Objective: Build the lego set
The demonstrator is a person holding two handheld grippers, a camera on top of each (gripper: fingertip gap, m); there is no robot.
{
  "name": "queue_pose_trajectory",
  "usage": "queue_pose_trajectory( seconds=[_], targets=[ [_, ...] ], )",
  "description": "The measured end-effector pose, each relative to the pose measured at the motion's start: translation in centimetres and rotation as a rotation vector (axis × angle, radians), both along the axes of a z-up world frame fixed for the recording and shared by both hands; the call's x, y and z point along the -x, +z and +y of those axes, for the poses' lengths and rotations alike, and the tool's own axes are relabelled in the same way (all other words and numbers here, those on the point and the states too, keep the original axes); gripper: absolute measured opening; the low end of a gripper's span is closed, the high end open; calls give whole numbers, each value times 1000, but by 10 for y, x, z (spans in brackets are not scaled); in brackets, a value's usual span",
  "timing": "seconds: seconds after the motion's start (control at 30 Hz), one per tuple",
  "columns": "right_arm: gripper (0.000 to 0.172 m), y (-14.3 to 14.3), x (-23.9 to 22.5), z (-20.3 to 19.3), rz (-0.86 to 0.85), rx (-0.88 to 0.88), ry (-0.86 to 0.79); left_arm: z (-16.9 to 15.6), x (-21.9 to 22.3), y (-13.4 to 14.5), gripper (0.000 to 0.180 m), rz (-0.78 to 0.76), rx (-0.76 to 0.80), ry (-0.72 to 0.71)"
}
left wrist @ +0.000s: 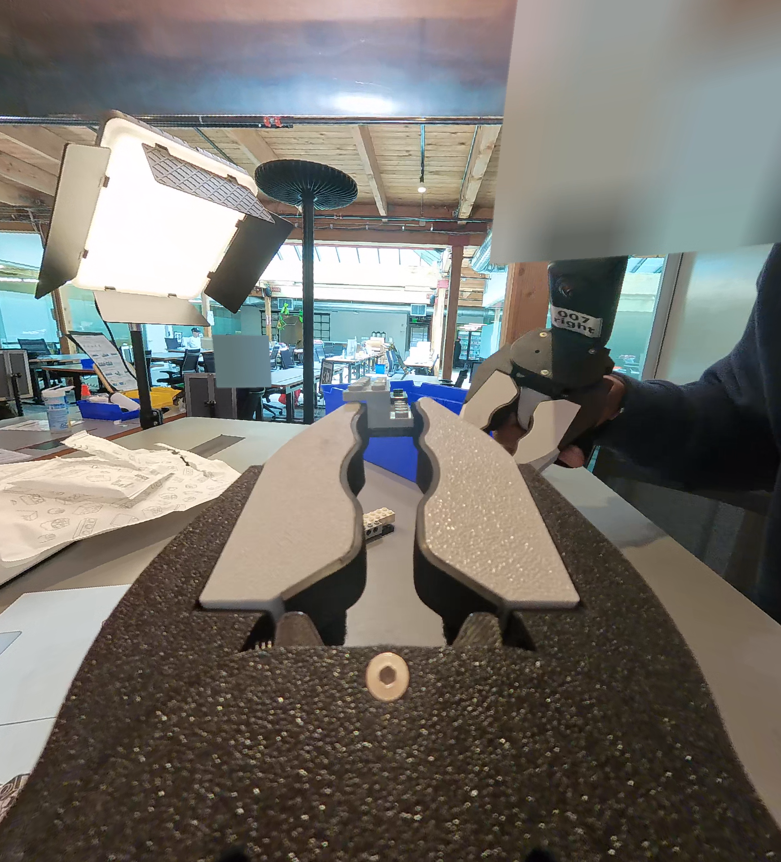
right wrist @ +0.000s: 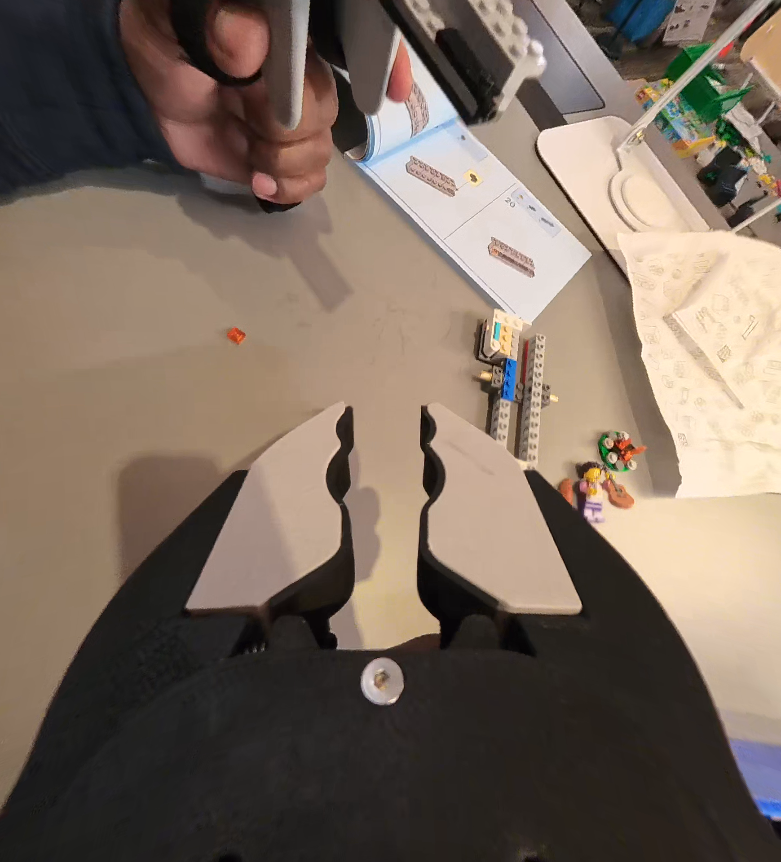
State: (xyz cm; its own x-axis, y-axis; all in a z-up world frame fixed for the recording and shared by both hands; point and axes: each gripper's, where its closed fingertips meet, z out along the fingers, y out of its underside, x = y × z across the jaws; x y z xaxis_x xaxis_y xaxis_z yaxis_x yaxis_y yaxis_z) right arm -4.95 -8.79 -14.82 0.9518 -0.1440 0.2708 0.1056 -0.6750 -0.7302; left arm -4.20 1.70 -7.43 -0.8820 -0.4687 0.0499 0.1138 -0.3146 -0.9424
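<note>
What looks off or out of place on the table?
Two things. A small orange piece lies alone on the grey table, well apart from the brick assembly and minifigure. The white printed paper bag is crumpled with a ragged torn edge. Nothing looks spilled or broken.

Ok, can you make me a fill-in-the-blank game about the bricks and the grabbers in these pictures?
1. The left gripper is clamped on a brick assembly that is mostly ____ in colour.
2. Nothing sits between the fingers of the ____ gripper.
3. The tiny loose brick lying alone on the table is ____.
4. The minifigure lies beside a brown toy ____.

Missing words: grey; right; orange; guitar
</note>
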Motion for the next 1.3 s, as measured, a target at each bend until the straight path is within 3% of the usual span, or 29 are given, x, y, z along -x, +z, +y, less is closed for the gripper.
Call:
queue_pose_trajectory(
  seconds=[0.23, 0.5, 0.77, 0.83, 0.9, 1.0, 1.1, 1.3],
  targets=[
    [27, -38, 12, -7, 133, 41, -37, -1, -2, -2, 17, 7, -4, 0],
    [24, -56, 27, 48, 176, 20, -8, -2, -2, -4, 18, 12, -12, 4],
    [25, -82, 27, 79, 222, 114, 150, 2, -3, -3, 17, 9, -14, 18],
    [11, -82, 28, 80, 251, 118, 169, 2, -2, -2, 17, 8, -12, 21],
    [8, -78, 18, 77, 183, 118, 135, 3, -3, -2, 17, 7, -12, 24],
    [8, -30, 3, 70, -14, -90, 67, 4, -3, -2, 17, 8, -8, 26],
    [17, 1, 2, 50, -88, -193, 26, 4, -4, -1, 17, 9, -4, 24],
    [20, -16, -3, 16, -8, -141, -37, 3, -5, -3, 17, 16, -4, 23]
  ],
)
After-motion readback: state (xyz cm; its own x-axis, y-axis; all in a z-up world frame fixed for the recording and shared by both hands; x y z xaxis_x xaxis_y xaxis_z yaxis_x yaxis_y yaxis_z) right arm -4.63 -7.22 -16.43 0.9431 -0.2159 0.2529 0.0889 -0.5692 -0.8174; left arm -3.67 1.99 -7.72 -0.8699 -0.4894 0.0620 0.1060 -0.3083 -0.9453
